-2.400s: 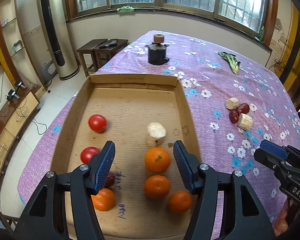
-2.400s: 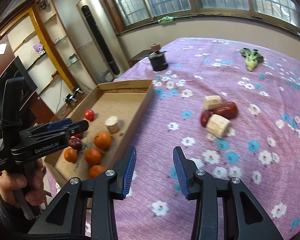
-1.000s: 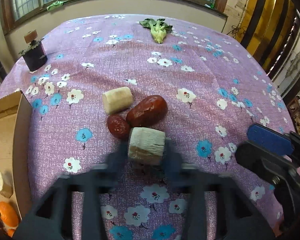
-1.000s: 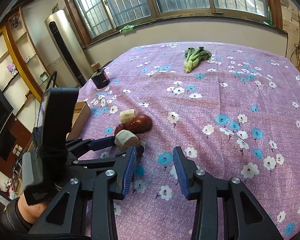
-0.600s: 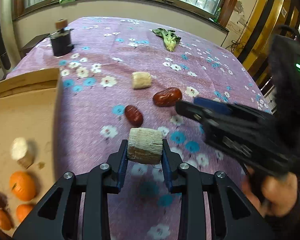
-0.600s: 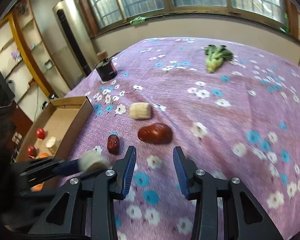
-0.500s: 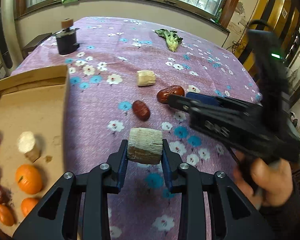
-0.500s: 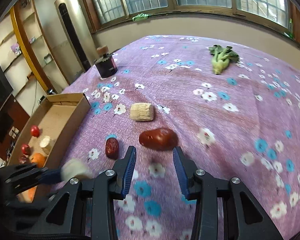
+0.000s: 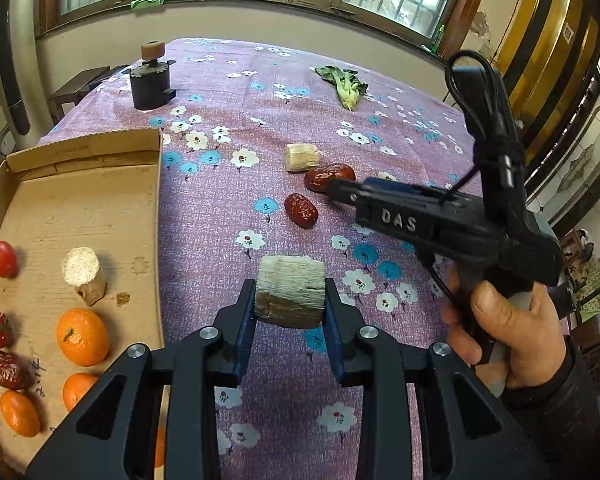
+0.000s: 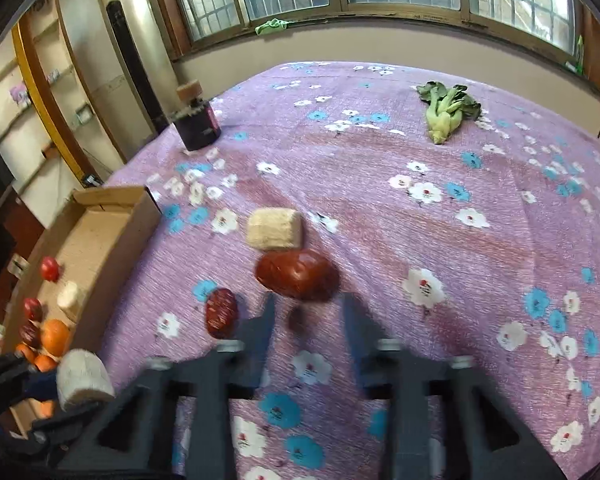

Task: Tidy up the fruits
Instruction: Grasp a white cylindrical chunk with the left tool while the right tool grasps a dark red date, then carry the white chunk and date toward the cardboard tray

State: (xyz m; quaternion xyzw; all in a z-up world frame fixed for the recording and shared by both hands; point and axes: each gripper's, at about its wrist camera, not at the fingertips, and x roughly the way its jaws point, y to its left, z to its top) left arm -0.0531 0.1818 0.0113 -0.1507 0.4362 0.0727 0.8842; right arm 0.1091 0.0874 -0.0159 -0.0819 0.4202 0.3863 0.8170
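Gripping a pale cut chunk [image 9: 290,291] between pressed pads, the left tongs [image 9: 290,316] are hovering above the purple flowered table [image 9: 228,216], just right of the cardboard tray [image 9: 80,208] lying at nine o'clock in the left wrist view. Sitting in that tray are two tomatoes [image 9: 3,259], another pale chunk [image 9: 83,275], a red date [image 9: 6,369] and three oranges [image 9: 83,336], all loosely grouped along its near left part. Standing at eleven o'clock on the table is a dark jar [image 9: 151,80] with a cork-like top. Lying at twelve o'clock from the held chunk are a small red date [image 9: 301,210], a large red date [image 9: 328,176] and a third pale chunk [image 9: 301,157], the last two touching. Resting farther off at one o'clock is a leafy green vegetable [image 9: 346,86]. Reaching in from three o'clock, the right tongs [image 10: 305,322], held in a person's hand [image 9: 504,332], are opening just short of the large red date, with nothing between the blurred fingers [image 10: 260,326].
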